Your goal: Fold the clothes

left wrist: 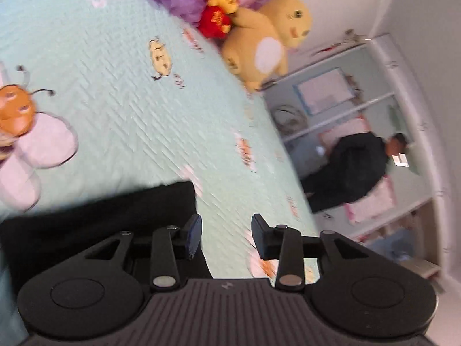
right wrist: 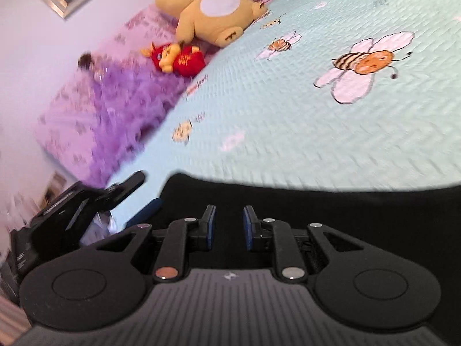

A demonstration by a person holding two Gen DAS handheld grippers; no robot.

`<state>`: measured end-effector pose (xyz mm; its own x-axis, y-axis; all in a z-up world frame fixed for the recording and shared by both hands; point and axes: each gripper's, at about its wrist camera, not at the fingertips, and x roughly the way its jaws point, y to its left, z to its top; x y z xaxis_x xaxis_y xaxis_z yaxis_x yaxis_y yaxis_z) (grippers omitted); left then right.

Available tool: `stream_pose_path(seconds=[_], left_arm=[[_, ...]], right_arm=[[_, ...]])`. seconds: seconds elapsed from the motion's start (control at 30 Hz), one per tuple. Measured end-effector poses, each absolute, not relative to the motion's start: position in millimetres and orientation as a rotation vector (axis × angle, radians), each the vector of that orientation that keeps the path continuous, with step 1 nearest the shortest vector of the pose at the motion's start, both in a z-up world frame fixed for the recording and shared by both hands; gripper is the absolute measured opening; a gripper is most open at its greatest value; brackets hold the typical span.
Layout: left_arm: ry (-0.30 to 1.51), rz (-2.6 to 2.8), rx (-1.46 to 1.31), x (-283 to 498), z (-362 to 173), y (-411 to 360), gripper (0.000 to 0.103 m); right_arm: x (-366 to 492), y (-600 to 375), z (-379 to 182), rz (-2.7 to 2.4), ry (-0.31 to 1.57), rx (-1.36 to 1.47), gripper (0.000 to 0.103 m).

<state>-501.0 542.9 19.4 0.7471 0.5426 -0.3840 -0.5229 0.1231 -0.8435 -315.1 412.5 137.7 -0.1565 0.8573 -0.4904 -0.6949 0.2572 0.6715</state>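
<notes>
Black garment (right wrist: 317, 210) spread flat on the mint bee-print bedspread (right wrist: 302, 121). Under and ahead of the right gripper (right wrist: 229, 227), jaws parted, empty. Left of the left gripper (left wrist: 226, 238), jaws wide apart, empty. Yellow plush toy (right wrist: 207, 5) beyond.

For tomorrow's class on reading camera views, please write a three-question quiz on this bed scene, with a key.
1. True or false: both hand-held grippers are open.
2. What colour is the garment on the bedspread? A) white B) black C) red
3. Name the big toy near the pillow.

Key
1. True: the left hand-held gripper and the right hand-held gripper grip nothing.
2. B: the black garment on the bedspread.
3. The yellow plush toy.
</notes>
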Motion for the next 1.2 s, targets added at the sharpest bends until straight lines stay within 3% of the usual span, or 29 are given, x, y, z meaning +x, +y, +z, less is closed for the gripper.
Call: stream_pose_path(seconds=[0.07,0.1,0.13,0.17,0.23,0.5,0.53,0.7,0.73,0.8,0.9,0.93,1.07,1.2], left_arm=[[-0.005,0.754,-1.309,-493,-10,559,0.033],[-0.007,0.740,-1.349,-491,-25,564,0.024],[-0.021,0.724,-1.359,-494,-38,563,0.005],[-0.016,0.715,-1.328,-495,-41,561,0.004],[0.002,0.705,-1.268,-495,-45,557,0.004],[0.049,0.755,-1.175,-484,-40,554,0.005],[0.046,0.757,-1.169,-484,-40,552,0.005],[0.037,0.766,-1.145,-481,-41,551,0.005],[0.034,0.764,-1.143,-479,-42,553,0.005],[0.030,0.762,-1.138,-478,-43,553,0.005],[0.029,0.768,-1.125,-477,-43,550,0.005],[0.029,0.772,-1.120,-476,-43,550,0.005],[0.029,0.778,-1.109,-474,-43,549,0.005],[0.026,0.777,-1.104,-473,-44,550,0.005]], right_arm=[[-308,417,121,1.370,1.077,0.228,0.021],[-304,419,113,1.368,1.088,0.243,0.022],[-301,421,104,1.366,1.098,0.257,0.022],[-297,424,96,1.364,1.109,0.271,0.017],[-290,428,79,1.360,1.131,0.300,0.000],[-293,428,89,1.306,1.105,0.269,0.000],[-298,426,98,1.301,1.072,0.251,0.008],[-305,439,98,1.356,1.075,0.218,0.012],[-299,443,89,1.343,1.105,0.222,0.000],[-280,436,72,1.320,1.171,0.361,0.000],[-274,413,92,1.225,1.095,0.372,0.000],[-276,404,104,1.200,1.046,0.343,0.008],[-281,357,133,1.202,0.971,0.342,0.019],[-262,320,113,1.059,1.031,0.306,0.019]])
